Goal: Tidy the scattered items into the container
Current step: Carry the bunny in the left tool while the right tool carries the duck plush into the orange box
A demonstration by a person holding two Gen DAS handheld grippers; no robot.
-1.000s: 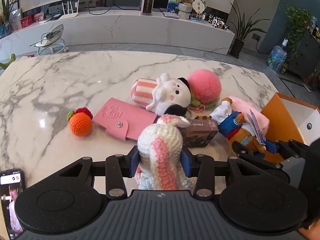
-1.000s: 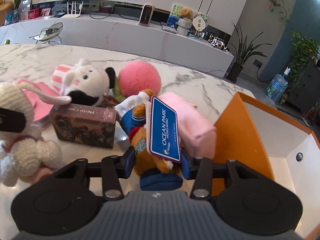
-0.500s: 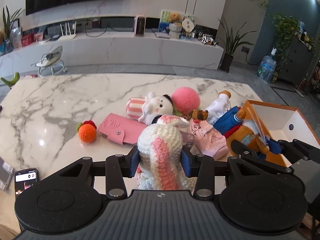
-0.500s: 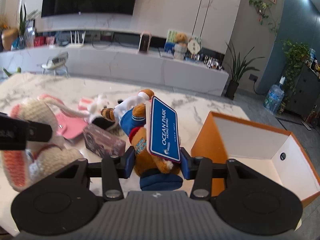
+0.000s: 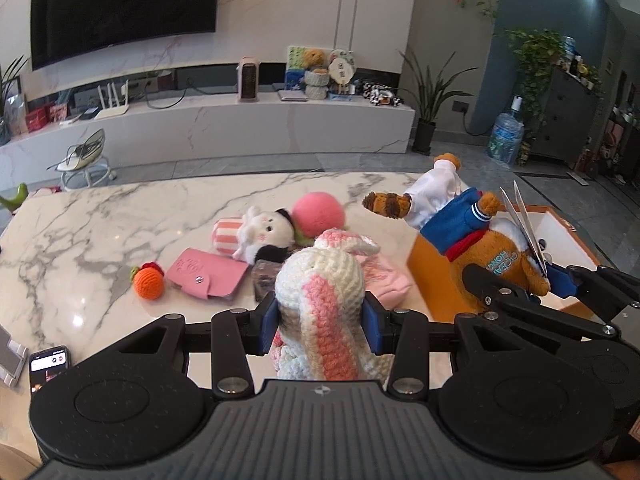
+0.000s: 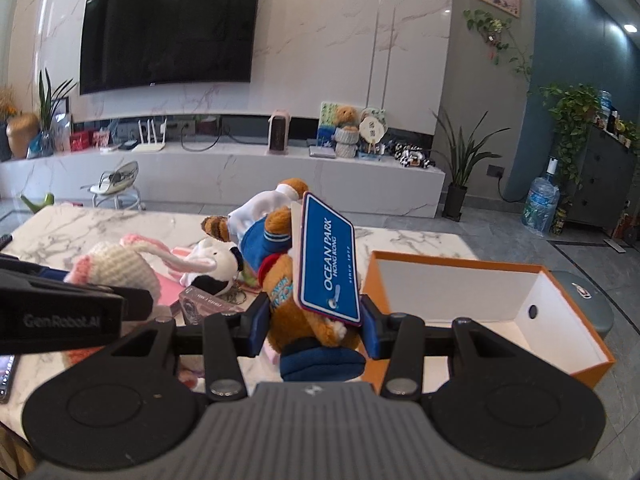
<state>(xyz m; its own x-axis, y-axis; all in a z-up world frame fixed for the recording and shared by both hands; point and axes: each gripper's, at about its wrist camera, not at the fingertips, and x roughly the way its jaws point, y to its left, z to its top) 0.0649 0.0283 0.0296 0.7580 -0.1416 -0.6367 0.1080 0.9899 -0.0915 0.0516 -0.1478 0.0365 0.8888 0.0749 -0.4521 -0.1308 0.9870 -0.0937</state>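
Left wrist view: crocheted rabbit [image 5: 320, 304] is clamped in left gripper [image 5: 320, 322], above marble table [image 5: 100, 216]; crocheted orange [image 5: 149, 283] and pink card holder [image 5: 208, 276] are seen only here.
Right wrist view: plush bear [image 6: 296, 292] with tag [image 6: 326, 270] is clamped in right gripper [image 6: 312, 324], beside orange box [image 6: 480, 308]; white interior is shown.

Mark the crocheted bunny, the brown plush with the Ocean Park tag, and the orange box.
crocheted bunny [image 5: 320, 280]: left wrist view, on its cream-and-pink knitted back.
brown plush [image 6: 286, 300]: right wrist view, on its brown belly.
orange box [image 6: 560, 308]: right wrist view, on its white inner wall.
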